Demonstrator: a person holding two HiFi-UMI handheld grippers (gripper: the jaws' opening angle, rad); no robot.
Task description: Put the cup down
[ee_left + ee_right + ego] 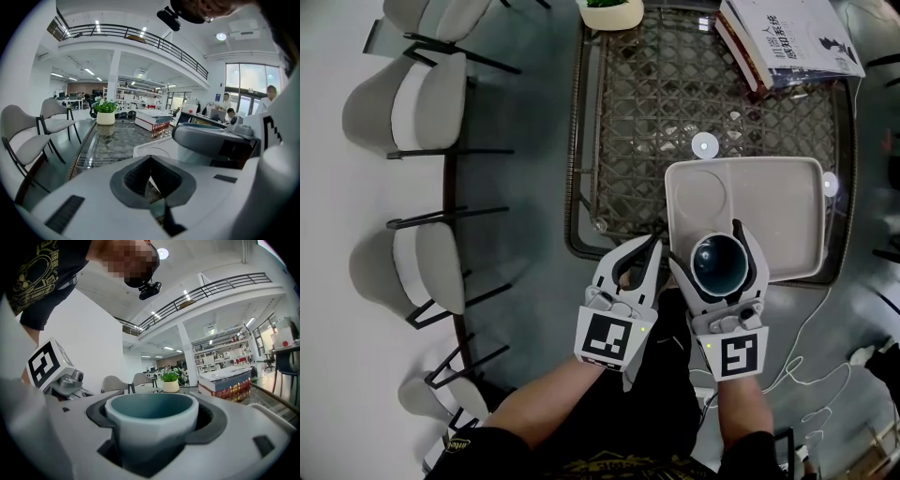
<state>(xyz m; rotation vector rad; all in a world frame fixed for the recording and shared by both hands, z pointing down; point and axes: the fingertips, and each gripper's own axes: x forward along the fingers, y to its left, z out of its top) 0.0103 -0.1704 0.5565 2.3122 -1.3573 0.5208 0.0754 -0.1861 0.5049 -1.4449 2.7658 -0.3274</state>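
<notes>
R gripper point(705, 241) pinches teal ceramic cup point(719, 263) at white plastic tray's point(778, 202) near edge; if I release early, it could tip off. L gripper point(649, 246) pressed together, empty.

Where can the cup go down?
The white tray is bare from the cup in the right gripper to its far rim. The glass table is bare between the plant pot and the small white disc. It is crowded by the books.

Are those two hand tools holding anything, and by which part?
The right gripper clasps the upright blue-green round cup by its side wall, below the rim. The left gripper holds nothing.
</notes>
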